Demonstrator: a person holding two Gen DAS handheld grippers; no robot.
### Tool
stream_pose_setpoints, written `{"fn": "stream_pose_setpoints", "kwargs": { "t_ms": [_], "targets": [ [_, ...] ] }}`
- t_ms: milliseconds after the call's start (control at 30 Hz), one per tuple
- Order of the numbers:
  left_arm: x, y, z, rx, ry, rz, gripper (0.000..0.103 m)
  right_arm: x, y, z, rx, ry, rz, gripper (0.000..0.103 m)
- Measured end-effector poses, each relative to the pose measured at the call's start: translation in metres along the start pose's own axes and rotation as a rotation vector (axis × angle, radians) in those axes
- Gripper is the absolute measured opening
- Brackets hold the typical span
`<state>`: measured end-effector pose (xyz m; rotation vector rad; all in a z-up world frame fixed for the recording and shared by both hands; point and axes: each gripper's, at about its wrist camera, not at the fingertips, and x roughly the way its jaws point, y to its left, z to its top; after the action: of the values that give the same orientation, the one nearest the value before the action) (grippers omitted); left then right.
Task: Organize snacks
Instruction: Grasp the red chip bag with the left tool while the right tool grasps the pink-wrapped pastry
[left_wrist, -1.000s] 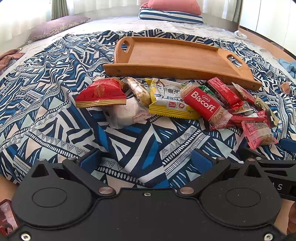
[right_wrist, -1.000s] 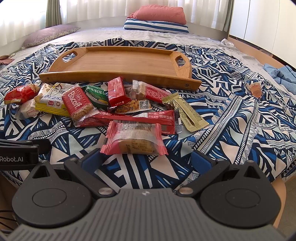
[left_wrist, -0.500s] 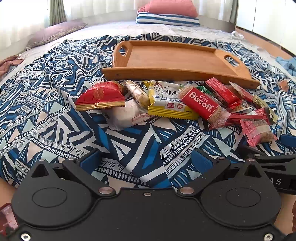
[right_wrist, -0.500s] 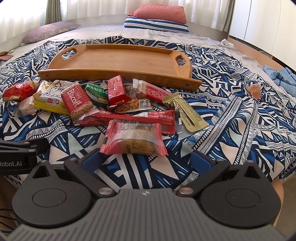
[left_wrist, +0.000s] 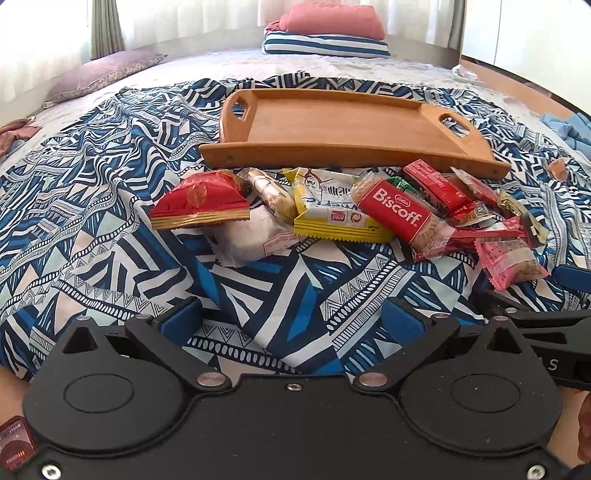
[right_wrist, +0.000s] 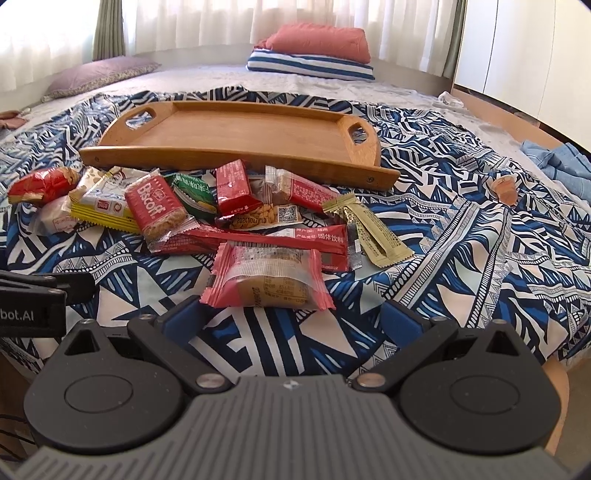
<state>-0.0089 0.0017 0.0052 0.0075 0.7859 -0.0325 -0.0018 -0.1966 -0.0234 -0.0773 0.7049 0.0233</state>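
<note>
A pile of wrapped snacks lies on a blue patterned cloth in front of an empty wooden tray (left_wrist: 343, 127) (right_wrist: 236, 129). The pile holds a red Biscoff pack (left_wrist: 397, 216) (right_wrist: 155, 206), a yellow-edged pack (left_wrist: 332, 214), a red-and-gold pack (left_wrist: 199, 203) and a pink cake pack (right_wrist: 266, 277) (left_wrist: 511, 260). My left gripper (left_wrist: 291, 317) is open and empty, short of the pile. My right gripper (right_wrist: 291, 317) is open and empty, its fingertips just short of the pink cake pack.
The cloth (left_wrist: 92, 206) covers a bed. Pillows (right_wrist: 314, 51) lie at the far end. A small orange snack (right_wrist: 506, 188) lies apart at the right. Blue folded fabric (right_wrist: 561, 162) lies at the far right. The other gripper's arm shows at each view's side (right_wrist: 33, 302).
Both views have tilted up slightly, so the tray and snacks sit a little lower in frame. Both grippers stay open and nothing has been picked up.
</note>
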Motion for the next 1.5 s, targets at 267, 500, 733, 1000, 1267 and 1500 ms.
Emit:
{"fn": "stream_pose_setpoints", "kwargs": {
  "t_ms": [267,500,733,1000,1267,1500],
  "targets": [
    [-0.013,0.009,0.008,-0.031,-0.083,-0.014,0.103,-0.014,-0.008,-0.003,0.057,-0.059,0.029,0.101],
    [-0.022,0.02,0.022,-0.057,-0.173,0.047,0.103,-0.026,-0.005,-0.002,0.053,-0.145,0.044,0.092],
    [-0.01,0.05,0.045,-0.163,-0.232,0.083,0.103,-0.025,0.0,0.003,0.041,-0.155,0.045,0.081],
    [0.015,0.059,0.058,-0.137,-0.206,0.127,0.098,-0.02,0.001,0.001,0.063,-0.112,0.044,0.081],
    [0.032,0.056,0.052,-0.121,-0.155,0.084,0.089,-0.018,0.006,0.003,0.031,-0.112,0.032,0.081],
    [0.036,0.059,0.055,-0.123,-0.125,0.075,0.056,-0.016,0.008,0.007,0.02,-0.107,0.015,0.082]
  ]
}}
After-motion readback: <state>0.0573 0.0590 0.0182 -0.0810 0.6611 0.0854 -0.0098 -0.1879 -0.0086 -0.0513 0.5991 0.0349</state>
